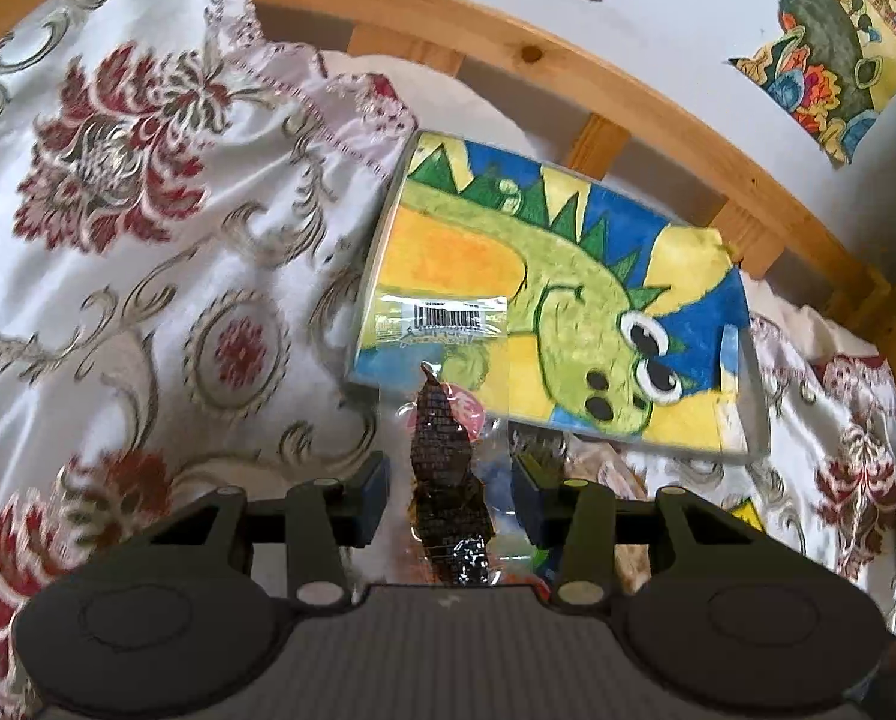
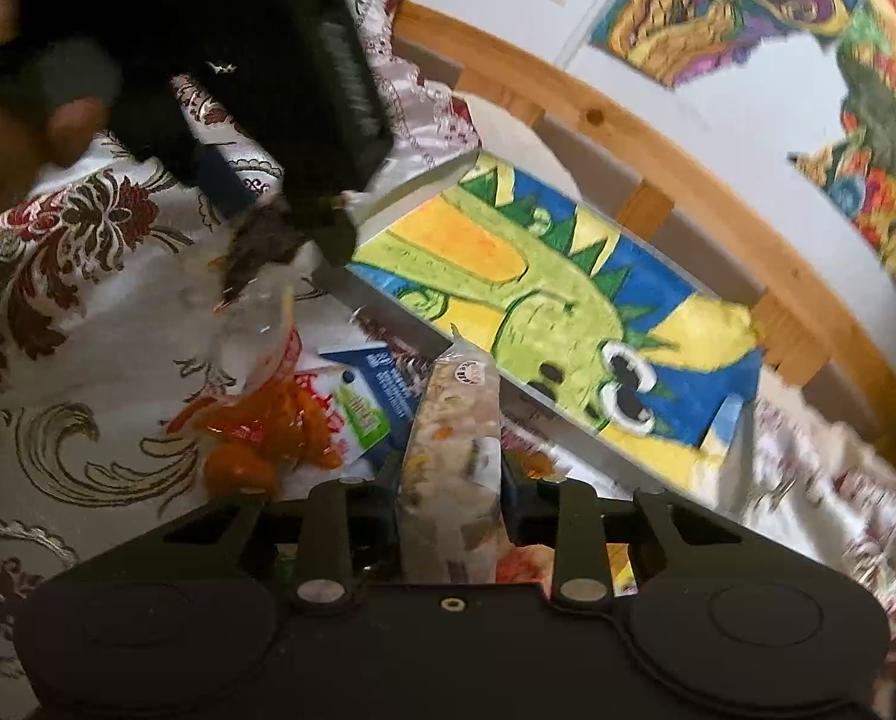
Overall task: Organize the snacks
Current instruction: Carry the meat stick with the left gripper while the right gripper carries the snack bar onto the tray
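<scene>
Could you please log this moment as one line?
left hand-held gripper: open around dark brown snack wrapper | right hand-held gripper: shut on pale speckled snack bar

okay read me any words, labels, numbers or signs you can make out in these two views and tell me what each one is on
No text reads clearly in either view.
Barcode sticker on the dinosaur box: bars show, digits too small.
Blue packet: white print, blurred.
Round stamp on the pale snack bag in the right gripper: unreadable.
Dark wrapper between the left gripper fingers: fine print, illegible.
</scene>
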Motion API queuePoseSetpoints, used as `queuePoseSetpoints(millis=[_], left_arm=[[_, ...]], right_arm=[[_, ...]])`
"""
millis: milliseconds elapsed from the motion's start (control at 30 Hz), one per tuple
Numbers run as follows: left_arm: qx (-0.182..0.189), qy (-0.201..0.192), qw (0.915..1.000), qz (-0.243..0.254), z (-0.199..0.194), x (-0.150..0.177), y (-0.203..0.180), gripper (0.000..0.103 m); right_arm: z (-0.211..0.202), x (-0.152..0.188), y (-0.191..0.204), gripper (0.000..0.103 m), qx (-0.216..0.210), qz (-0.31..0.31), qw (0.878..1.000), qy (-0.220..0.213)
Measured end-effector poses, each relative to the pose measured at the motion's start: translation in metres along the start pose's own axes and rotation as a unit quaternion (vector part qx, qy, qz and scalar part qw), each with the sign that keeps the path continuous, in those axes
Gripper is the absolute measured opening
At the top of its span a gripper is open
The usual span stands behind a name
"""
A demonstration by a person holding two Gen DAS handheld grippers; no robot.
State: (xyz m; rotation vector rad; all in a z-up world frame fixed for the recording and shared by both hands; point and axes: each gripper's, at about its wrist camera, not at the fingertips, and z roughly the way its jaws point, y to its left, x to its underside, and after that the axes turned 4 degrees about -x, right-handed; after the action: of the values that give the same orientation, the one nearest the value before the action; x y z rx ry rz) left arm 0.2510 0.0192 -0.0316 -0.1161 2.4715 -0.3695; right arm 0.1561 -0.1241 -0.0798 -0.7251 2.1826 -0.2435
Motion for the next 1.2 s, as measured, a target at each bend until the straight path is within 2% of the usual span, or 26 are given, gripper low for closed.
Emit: queuePoseSetpoints(millis=[100, 133, 233, 333, 500, 633, 767, 867, 1067, 1200], left_arm=[[0.007, -0.007, 0.9999, -0.010, 0.009, -0.012, -0.001, 0.046], [0.012, -0.009, 0.9998, -0.015, 0.012, -0.017, -0.001, 0.042], [0.028, -0.008, 0.9993, -0.025, 0.023, -0.032, -0.002, 0.042], [0.028, -0.003, 0.9994, -0.018, 0.036, -0.039, -0.003, 0.042], [0.034, 0.039, 0.9985, 0.020, 0.052, -0.032, 0.004, 0.042], [0.018, 0.074, 0.9914, 0.106, 0.059, -0.018, 0.001, 0.058], [0.013, 0.096, 0.9815, 0.165, 0.066, -0.009, -0.001, 0.071], [0.013, 0.110, 0.9760, 0.188, 0.076, -0.003, 0.000, 0.070], [0.028, 0.113, 0.9745, 0.192, 0.082, -0.001, 0.001, 0.072], [0.034, 0.117, 0.9697, 0.212, 0.087, 0.002, -0.004, 0.073]], right_arm=[[-0.005, -0.001, -0.002, 0.033, 0.019, -0.026, 0.999, -0.013], [-0.009, -0.002, -0.003, 0.033, 0.024, -0.035, 0.999, -0.022], [-0.012, -0.007, -0.013, 0.033, 0.044, -0.050, 0.997, -0.045], [-0.004, -0.013, -0.032, 0.033, 0.047, -0.030, 0.997, -0.046], [0.013, -0.016, -0.050, 0.033, 0.043, 0.003, 0.998, -0.035], [0.019, -0.016, -0.048, 0.033, 0.026, 0.008, 0.999, -0.037], [0.024, -0.018, -0.044, 0.033, 0.015, -0.001, 0.999, -0.047], [0.027, -0.020, -0.046, 0.033, 0.013, -0.003, 0.998, -0.055], [0.028, -0.023, -0.051, 0.033, 0.008, 0.009, 0.998, -0.064], [0.029, -0.023, -0.051, 0.033, 0.002, 0.012, 0.998, -0.062]])
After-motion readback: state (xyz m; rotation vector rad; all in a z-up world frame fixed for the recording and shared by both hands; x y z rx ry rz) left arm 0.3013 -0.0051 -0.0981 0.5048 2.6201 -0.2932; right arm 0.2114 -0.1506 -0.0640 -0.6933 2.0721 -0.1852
